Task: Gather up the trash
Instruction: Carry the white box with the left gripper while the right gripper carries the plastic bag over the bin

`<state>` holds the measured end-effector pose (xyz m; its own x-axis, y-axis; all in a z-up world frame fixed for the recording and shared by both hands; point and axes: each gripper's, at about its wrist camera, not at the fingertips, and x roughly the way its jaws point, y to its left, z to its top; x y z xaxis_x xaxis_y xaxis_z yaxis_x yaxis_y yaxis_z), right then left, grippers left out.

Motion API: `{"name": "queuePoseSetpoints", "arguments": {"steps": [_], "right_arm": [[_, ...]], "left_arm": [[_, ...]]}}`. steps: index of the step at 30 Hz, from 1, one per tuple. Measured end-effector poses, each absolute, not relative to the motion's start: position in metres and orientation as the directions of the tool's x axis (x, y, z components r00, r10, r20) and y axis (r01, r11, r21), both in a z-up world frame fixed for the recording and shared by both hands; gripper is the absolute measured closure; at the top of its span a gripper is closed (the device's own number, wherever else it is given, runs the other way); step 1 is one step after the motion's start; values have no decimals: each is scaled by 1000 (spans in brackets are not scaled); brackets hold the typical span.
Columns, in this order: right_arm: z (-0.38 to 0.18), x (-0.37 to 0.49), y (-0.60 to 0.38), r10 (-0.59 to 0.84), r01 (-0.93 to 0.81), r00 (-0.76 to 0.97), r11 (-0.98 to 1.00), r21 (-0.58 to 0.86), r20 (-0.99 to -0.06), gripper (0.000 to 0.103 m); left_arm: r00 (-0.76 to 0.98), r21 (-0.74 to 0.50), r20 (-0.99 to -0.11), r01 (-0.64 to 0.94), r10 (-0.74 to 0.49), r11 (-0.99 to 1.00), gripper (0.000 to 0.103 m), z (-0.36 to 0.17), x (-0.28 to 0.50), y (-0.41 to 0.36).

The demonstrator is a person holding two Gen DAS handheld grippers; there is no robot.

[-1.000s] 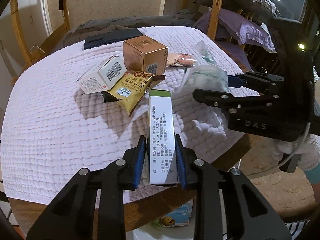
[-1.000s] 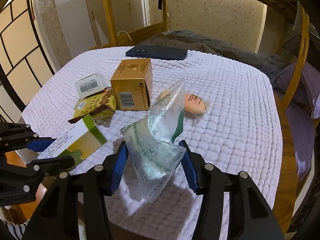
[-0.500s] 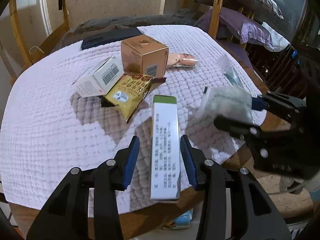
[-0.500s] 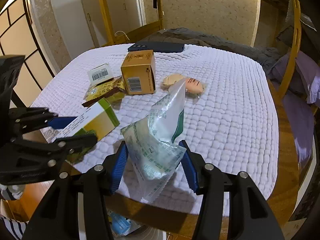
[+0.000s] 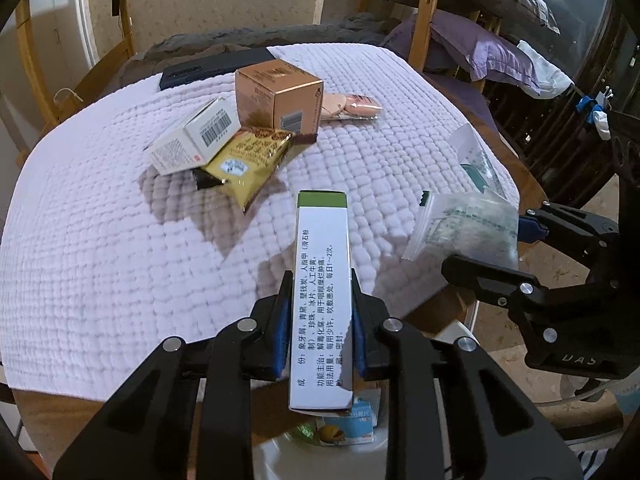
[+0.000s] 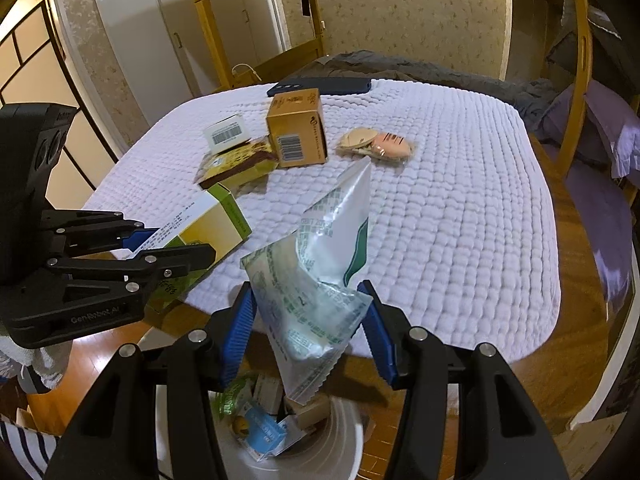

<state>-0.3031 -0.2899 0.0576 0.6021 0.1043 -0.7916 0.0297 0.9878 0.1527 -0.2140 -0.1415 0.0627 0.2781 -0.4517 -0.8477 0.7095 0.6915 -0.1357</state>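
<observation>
The left gripper (image 5: 320, 320) has let go and closed again, and now clamps the long white carton with a green end (image 5: 322, 280). It hangs past the table edge over the white round bin (image 6: 340, 432). The right gripper (image 6: 308, 320), jaws part-open, grips the crumpled clear plastic pouch (image 6: 316, 280), carried from over the lilac quilted cloth (image 6: 460, 200) to above the bin. Both look ready to drop.

Boxes (image 5: 280, 96) on quilt (image 5: 100, 240); bin (image 6: 344, 432) below
</observation>
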Motion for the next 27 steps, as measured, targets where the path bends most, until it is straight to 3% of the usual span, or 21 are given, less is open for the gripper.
{"name": "queuePoseSetpoints", "arguments": {"steps": [27], "right_arm": [[52,-347,-252,170,-3,552,979,203,-816,52]], "left_arm": [[257,-149,-865,688,-430,711,76,66,-257,-96]]}}
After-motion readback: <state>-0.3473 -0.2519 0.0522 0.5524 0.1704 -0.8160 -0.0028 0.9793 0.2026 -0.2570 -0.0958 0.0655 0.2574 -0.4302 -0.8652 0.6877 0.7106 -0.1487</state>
